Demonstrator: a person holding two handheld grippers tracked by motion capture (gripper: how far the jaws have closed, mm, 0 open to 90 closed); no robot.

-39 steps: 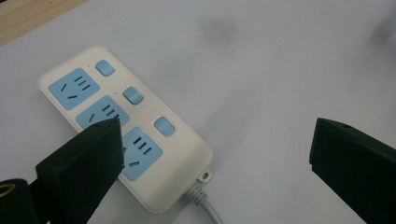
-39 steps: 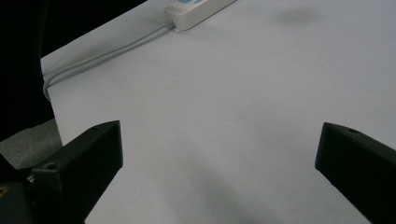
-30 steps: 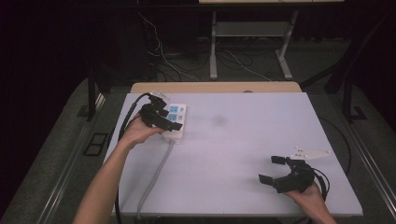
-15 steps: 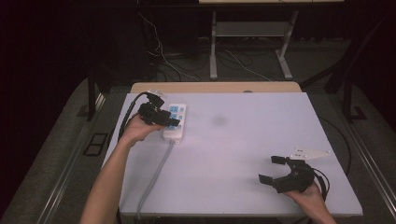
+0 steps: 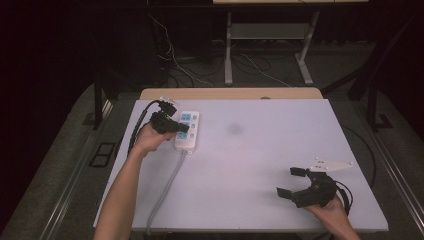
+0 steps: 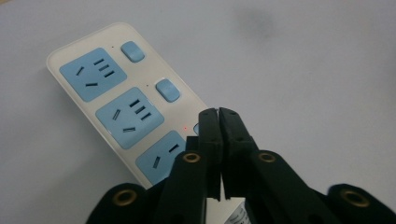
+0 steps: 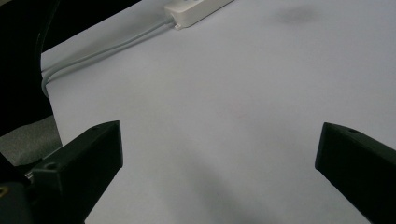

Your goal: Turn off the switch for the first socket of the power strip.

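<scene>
Your left gripper [image 6: 218, 114], jaws pressed together, tips onto the power strip [image 6: 126, 116] nearest switch; a red light glows beside it. Far from the strip, your right gripper [image 5: 295, 182] rests spread, empty.

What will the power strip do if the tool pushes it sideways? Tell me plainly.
The power strip lies flat on the table, so it would probably slide, not tip or roll. Its shell looks like smooth rigid plastic, likely stiff and a bit slippery. The grey cable trailing off the near edge would likely drag and swing it round.
</scene>
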